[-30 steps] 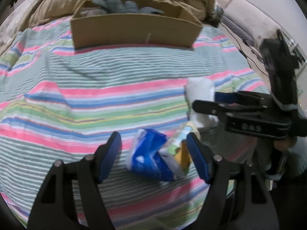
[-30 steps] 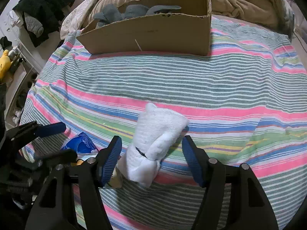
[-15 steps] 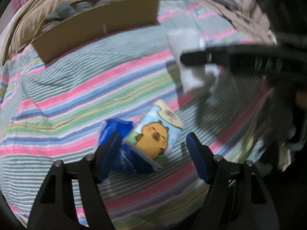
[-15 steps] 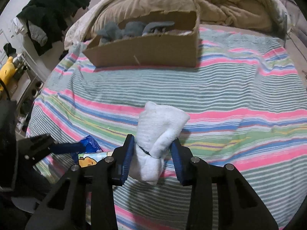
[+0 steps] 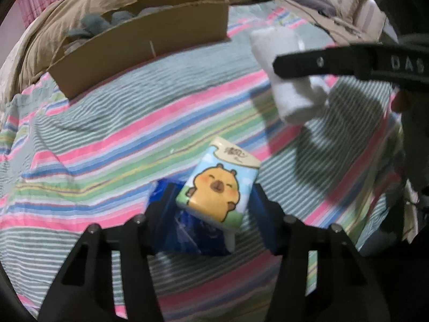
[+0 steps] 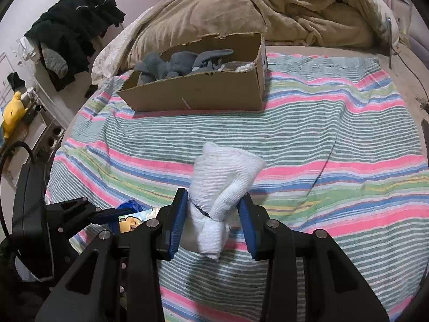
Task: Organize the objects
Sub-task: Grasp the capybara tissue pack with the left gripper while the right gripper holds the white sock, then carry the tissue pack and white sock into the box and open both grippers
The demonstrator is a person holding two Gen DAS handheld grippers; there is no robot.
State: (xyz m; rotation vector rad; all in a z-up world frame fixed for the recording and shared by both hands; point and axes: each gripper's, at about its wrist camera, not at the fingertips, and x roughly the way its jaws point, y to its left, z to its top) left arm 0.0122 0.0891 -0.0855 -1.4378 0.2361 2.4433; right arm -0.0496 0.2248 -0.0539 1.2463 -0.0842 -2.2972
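A tissue pack (image 5: 214, 187) printed with a yellow cartoon animal lies on a blue pack (image 5: 193, 230) on the striped bed cover (image 5: 107, 139). My left gripper (image 5: 211, 201) has its jaws closing, both blue pads pressing the printed pack's sides. My right gripper (image 6: 214, 214) is shut on a rolled white sock bundle (image 6: 222, 182), held a little above the cover. In the left wrist view that bundle (image 5: 289, 91) hangs at the upper right behind a black finger (image 5: 335, 59). An open cardboard box (image 6: 201, 94) with grey cloth items (image 6: 174, 64) stands farther back.
A rumpled beige blanket (image 6: 268, 13) is heaped behind the box. Black clothes (image 6: 72, 26) hang at the far left, with a yellow plush toy (image 6: 13, 110) on a shelf beside the bed. Bare striped cover (image 6: 335, 139) stretches between the grippers and the box.
The left jaws have narrowed onto the printed pack, and that hand has rolled and shifted. The right jaws closed on the white bundle and raised it off the cover.
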